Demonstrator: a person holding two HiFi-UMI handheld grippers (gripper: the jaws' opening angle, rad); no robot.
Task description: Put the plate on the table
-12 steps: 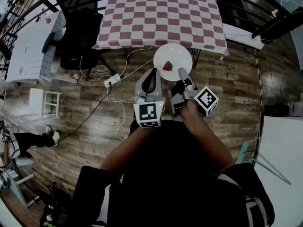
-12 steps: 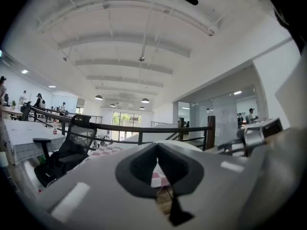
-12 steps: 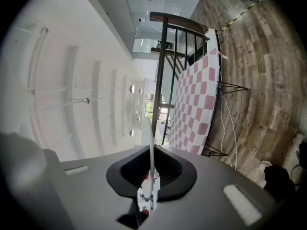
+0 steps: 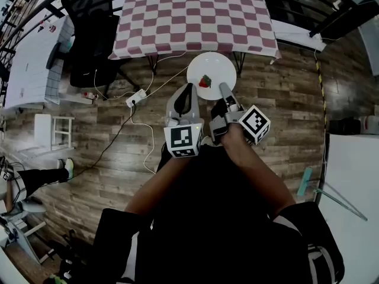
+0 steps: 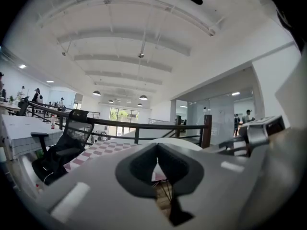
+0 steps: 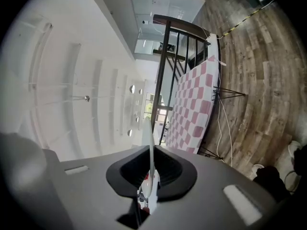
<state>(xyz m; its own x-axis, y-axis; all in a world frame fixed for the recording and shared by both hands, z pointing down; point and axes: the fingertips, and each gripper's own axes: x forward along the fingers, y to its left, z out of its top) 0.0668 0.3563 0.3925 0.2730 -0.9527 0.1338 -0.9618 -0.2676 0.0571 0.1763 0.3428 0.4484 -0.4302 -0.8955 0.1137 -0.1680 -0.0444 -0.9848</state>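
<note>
The left tongs (image 4: 188, 90) are held just left of the plate, closed to a thin slit. In the left gripper view nothing is seen between the jaws of these tongs (image 5: 157, 152), so they are read as empty.

Just to their right, the round white plate (image 4: 218, 64) is carried roughly level above the wooden plank floor (image 4: 284, 87) and is not yet on the surface. The plate is held by its near rim, with the body of it stretching away from the tongs. A small red piece of food with a green bit (image 4: 205, 81) lies on the near half of the plate, and nothing else is seen on it.

The right tongs (image 4: 224, 89) are clamped on that near rim. In the right gripper view the thin white edge of the plate (image 6: 149, 143) is seen nipped between the narrowly closed jaws of these tongs (image 6: 150, 174).

The surface, covered with a red-and-white chequered cloth (image 4: 195, 16), lies straight ahead. Its near edge is seen just beyond the plate's far rim. The coming move is judged to turn on this gap: the plate must be carried forward over that edge by the right hand, which alone holds it. How high the plate hangs against the surface cannot be told.
</note>
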